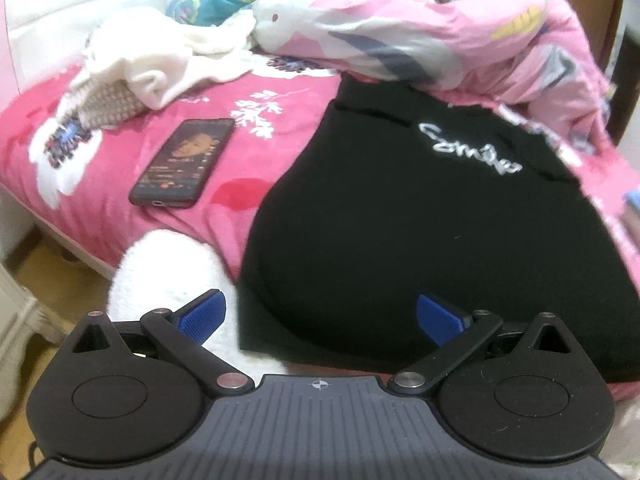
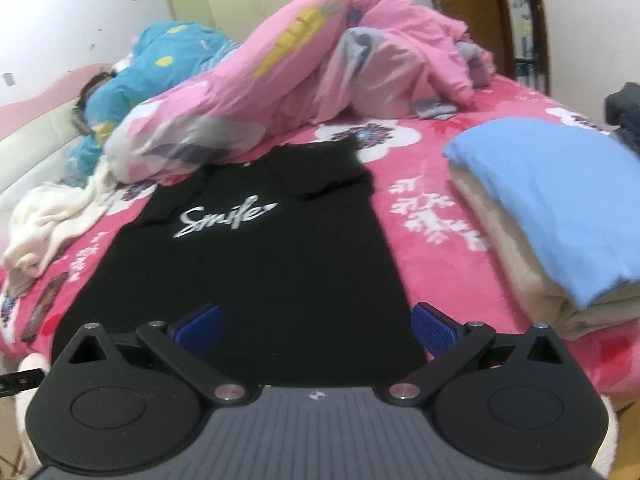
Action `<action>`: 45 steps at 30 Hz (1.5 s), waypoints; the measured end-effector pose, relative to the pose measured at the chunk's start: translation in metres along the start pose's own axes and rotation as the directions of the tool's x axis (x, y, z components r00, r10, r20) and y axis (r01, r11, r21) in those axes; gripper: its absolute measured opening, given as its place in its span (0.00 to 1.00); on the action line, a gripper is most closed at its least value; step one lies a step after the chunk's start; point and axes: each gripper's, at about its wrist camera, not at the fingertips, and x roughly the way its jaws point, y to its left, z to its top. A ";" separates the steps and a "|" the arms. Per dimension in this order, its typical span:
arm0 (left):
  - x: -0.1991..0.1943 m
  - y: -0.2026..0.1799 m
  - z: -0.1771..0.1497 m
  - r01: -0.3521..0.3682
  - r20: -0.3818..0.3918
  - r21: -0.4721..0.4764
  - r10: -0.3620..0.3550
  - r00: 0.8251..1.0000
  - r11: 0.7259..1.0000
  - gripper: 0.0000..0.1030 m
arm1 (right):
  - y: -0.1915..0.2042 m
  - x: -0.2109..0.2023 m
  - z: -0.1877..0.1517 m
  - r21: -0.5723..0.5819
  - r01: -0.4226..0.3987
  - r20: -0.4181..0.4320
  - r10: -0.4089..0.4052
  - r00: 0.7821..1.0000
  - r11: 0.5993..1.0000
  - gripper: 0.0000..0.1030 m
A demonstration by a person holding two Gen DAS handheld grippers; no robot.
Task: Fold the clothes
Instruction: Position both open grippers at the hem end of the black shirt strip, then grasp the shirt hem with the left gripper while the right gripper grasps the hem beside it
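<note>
Mostly bed: pink floral blanket cover, pink duvet bunched toward headboard, white walls, wooden door at far right. Black shirt lies flat mid-bed, sleeves folded in, hem nearest the tools. White script on chest reads "Smile". Phone beside shirt, screen lit, text unreadable. White garment crumpled near it. Folded stack, blue top over beige, on shirt's other side. Left tool spread wide above hem, holding nothing; right tool likewise spread, empty.
</note>
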 end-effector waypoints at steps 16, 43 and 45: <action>0.041 0.037 -0.006 0.047 -0.076 -0.005 -0.047 0.996 0.999 1.00 | -0.047 0.005 -0.008 0.149 0.031 -0.014 -0.030 0.999 0.988 1.00; 0.083 0.063 -0.008 0.220 -0.174 0.066 -0.206 0.963 0.973 0.49 | -0.028 0.017 -0.006 0.143 0.027 -0.053 -0.019 0.998 0.989 1.00; 0.083 0.063 -0.008 0.214 -0.179 0.069 -0.199 0.963 0.974 0.49 | -0.029 0.017 -0.006 0.145 0.024 -0.054 -0.016 0.998 0.989 1.00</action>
